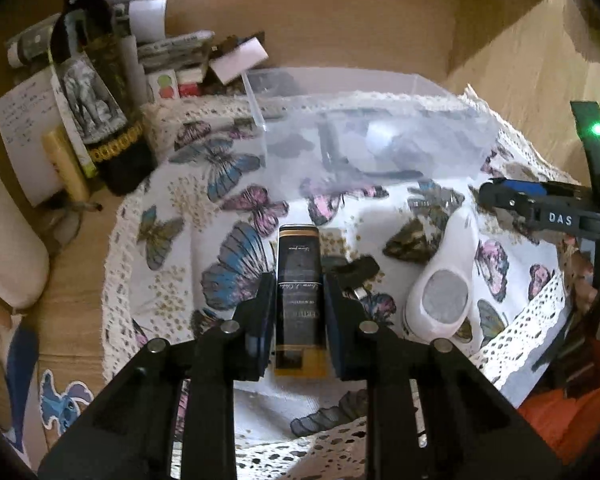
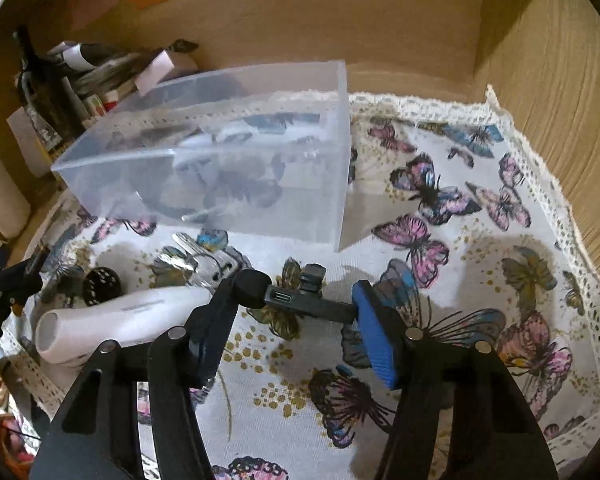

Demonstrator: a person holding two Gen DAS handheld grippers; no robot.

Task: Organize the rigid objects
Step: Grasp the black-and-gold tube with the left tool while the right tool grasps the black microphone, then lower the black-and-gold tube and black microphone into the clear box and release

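Clear plastic bin (image 2: 204, 160) at the cloth's (image 2: 480, 272) far edge already held several items. Left gripper (image 1: 299, 292) was clamped on a black box (image 1: 299, 276); right gripper (image 2: 296, 312) was clamped on a small black mic (image 2: 296, 300). White device (image 1: 444, 280) and grinder (image 2: 102, 280) remained out.

Pretty clearly someone's home, a lived-in corner of a room. The wooden tabletop (image 1: 80, 264) has a lace-edged butterfly cloth (image 2: 440, 200) spread over it, total grandma vibes. Off to the side there's a decorated wine bottle (image 1: 96, 92), a handwritten notebook (image 1: 24, 128), stacked papers and little boxes (image 1: 172, 52) all jumbled together. There's a cartoon sticker (image 1: 66, 402) stuck on the wood, and a clear plastic storage bin (image 2: 228, 152) sits on the cloth.
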